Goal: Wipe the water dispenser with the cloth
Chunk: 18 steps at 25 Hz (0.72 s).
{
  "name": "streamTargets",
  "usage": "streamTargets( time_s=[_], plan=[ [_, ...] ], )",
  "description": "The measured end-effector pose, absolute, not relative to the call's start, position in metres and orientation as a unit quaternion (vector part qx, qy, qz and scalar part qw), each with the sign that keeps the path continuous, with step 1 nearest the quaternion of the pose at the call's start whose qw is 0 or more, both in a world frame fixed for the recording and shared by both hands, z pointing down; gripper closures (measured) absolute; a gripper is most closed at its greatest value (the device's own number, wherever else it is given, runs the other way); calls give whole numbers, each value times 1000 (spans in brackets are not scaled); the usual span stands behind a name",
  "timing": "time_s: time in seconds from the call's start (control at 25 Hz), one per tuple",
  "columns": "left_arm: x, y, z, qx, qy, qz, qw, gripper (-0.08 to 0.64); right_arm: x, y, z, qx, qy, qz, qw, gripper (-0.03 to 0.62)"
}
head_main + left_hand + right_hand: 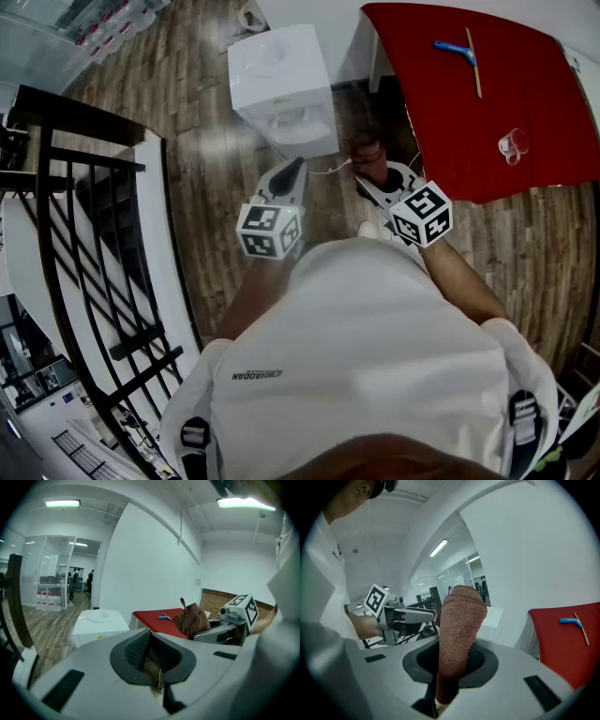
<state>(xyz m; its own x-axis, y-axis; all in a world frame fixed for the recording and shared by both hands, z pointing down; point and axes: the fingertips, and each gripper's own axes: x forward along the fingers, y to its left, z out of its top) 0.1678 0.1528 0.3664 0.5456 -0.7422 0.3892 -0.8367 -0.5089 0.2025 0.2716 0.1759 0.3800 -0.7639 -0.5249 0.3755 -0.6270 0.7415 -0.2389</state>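
Water dispenser (281,84) stood on the wooden floor at about twelve o'clock from the person, well apart from both tools and not yet touched. It was a white, boxy unit with smooth, slightly glossy panels. Its flat top had a round sunken well with no bottle in it, and a recessed tap bay faced the person. No streaks or drips could be made out from here.

The right gripper (373,171) was clamped on a rust-brown terry cloth (457,634), which stood up out of the jaws in a thick bunched fold. The left gripper (293,173) had its jaws pressed together with nothing between them, and it pointed toward the dispenser from about seven o'clock of it.

The step in hand looked like the approach. To do it well, I would bring the cloth down flat onto the top panel so that the fabric met the plastic and not the jaw tips. I would work in overlapping strokes round the well and down the sides. The free tool could brace the light body against sliding.

A red table (525,112) lay at two o'clock.
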Motion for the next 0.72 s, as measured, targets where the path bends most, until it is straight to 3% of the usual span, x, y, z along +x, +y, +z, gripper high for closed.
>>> streamTargets(
  time_s=[0.52, 0.72],
  plan=[
    [185, 166, 375, 836, -493, 148, 188, 559, 287, 165, 387, 272, -933, 206, 113, 518],
    [173, 163, 379, 833, -495, 153, 195, 559, 277, 163, 401, 268, -929, 216, 133, 518]
  ],
)
